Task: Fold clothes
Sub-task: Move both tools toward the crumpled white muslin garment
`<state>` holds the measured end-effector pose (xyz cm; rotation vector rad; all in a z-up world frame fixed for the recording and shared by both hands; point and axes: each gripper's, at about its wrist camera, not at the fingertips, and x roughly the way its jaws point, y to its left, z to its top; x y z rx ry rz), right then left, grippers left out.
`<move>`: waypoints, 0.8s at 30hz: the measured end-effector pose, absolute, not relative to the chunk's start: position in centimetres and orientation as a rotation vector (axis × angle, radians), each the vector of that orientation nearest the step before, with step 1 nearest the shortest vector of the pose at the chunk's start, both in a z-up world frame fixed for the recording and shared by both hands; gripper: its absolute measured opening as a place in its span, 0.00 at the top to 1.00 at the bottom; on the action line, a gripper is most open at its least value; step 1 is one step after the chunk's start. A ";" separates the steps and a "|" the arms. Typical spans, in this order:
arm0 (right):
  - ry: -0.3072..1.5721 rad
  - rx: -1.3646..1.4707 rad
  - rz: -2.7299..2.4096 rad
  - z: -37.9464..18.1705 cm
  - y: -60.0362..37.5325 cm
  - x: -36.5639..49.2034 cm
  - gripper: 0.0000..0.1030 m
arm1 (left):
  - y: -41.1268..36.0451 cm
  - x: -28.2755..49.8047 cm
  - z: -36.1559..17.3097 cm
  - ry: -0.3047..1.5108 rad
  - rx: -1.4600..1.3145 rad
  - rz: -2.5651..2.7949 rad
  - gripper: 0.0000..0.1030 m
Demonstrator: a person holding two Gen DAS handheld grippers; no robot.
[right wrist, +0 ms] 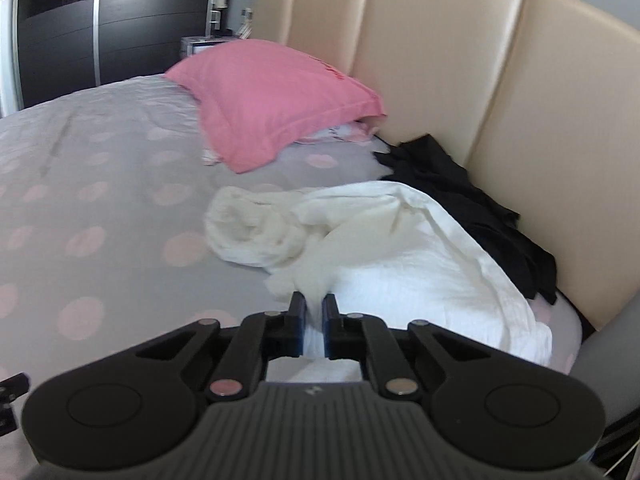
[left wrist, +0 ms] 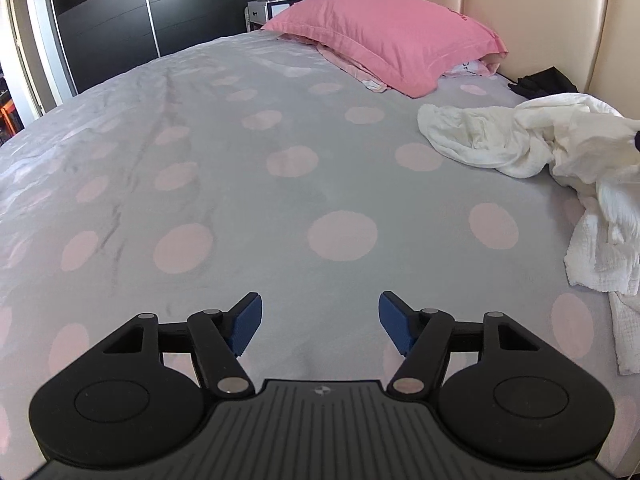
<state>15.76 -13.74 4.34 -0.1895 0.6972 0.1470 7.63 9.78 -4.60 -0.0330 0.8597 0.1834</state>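
Note:
A crumpled white garment [right wrist: 384,248] lies on the grey bed sheet with pink dots [right wrist: 88,208], close to the headboard. My right gripper [right wrist: 313,308] is shut on a fold of that white cloth, which is pulled up into a peak between the blue pads. In the left wrist view the same white garment [left wrist: 532,148] sits at the far right, partly lifted and trailing down. My left gripper [left wrist: 320,316] hovers over bare sheet [left wrist: 248,168], its blue pads [left wrist: 246,328] wide apart with nothing between them.
A pink pillow [right wrist: 276,112] rests at the head of the bed. A black garment [right wrist: 472,196] is bunched against the beige padded headboard [right wrist: 440,80]. Dark wardrobe doors [left wrist: 108,28] stand beyond the far side of the bed.

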 end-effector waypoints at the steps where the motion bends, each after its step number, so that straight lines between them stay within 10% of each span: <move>1: 0.700 -0.190 0.192 4.8 -12.3 14.8 0.91 | 10.3 7.0 -4.1 0.852 -0.038 0.190 0.44; 16: 0.800 -0.201 0.748 5.0 5.9 0.2 0.91 | 19.8 -4.3 1.5 0.804 -0.051 0.361 0.45; 24: 0.820 -0.280 0.678 2.6 4.7 -0.7 0.62 | 19.4 -5.5 0.9 0.805 -0.049 0.333 0.44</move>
